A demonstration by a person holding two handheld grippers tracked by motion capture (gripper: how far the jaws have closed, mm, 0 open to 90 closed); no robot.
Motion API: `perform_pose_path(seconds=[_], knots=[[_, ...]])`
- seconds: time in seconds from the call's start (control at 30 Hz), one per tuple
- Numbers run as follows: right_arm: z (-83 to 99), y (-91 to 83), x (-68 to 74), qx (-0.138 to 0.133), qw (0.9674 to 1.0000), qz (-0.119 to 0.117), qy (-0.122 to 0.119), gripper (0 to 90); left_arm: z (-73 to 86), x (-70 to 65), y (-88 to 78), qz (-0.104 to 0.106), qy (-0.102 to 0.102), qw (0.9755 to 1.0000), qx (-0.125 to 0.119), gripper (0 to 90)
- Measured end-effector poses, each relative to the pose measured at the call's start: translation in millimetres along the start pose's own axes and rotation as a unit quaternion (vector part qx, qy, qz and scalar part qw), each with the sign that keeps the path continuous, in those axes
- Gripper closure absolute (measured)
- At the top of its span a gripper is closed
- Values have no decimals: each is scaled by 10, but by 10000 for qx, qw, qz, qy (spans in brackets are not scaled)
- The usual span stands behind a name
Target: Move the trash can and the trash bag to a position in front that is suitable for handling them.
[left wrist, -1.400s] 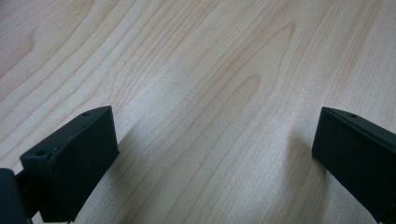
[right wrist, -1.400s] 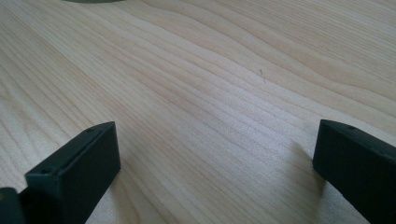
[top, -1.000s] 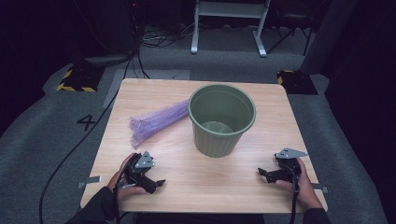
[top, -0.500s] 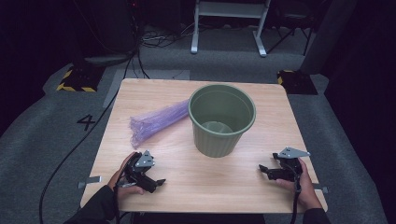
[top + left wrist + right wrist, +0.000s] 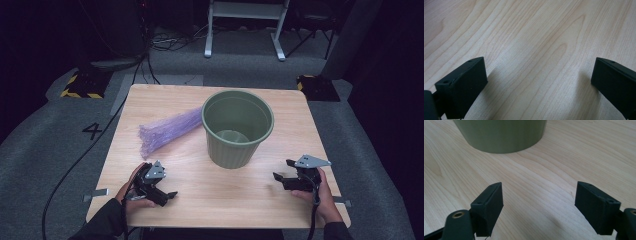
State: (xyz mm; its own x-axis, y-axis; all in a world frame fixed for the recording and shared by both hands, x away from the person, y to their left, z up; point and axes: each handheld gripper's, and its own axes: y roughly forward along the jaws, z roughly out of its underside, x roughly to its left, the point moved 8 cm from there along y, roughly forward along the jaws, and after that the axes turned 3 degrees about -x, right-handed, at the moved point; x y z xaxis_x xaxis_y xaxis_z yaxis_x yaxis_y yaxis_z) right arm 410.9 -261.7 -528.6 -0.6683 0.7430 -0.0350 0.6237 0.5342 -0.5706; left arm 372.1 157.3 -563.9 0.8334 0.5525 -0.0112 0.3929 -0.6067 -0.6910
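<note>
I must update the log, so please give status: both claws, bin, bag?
Left claw open, empty. Right claw open, empty, just closing slightly. Green bin upright; purple bag beside it, untouched. Nothing blocking.

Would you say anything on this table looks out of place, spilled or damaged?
Nothing stands out. The green bin stands upright and intact on the wooden table, and the purple plastic bag lies flat and bunched beside it, touching its left side. Nothing is spilled.

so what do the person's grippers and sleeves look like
Both the left gripper and right gripper are black with two blocky, flat-faced jaws. Each carries a grey three-cornered plate on top and trails a black cable. The sleeves are dark.
</note>
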Motion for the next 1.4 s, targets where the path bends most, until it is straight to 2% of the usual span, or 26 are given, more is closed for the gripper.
perform_pose_path(seconds=[0.43,0.6,1.2,1.4], knots=[[-327,-1,152,-255,9993,-69,-274,230,0,0,0,0,-2,10000,-1,0],[-451,14,231,-330,9987,-192,-324,229,0,0,0,0,1,10000,0,0],[-732,-61,241,-535,9975,-141,-431,227,0,0,0,2,1,10000,1,0],[-810,-112,224,-534,9973,-44,-495,233,0,0,0,2,0,10000,1,0]])
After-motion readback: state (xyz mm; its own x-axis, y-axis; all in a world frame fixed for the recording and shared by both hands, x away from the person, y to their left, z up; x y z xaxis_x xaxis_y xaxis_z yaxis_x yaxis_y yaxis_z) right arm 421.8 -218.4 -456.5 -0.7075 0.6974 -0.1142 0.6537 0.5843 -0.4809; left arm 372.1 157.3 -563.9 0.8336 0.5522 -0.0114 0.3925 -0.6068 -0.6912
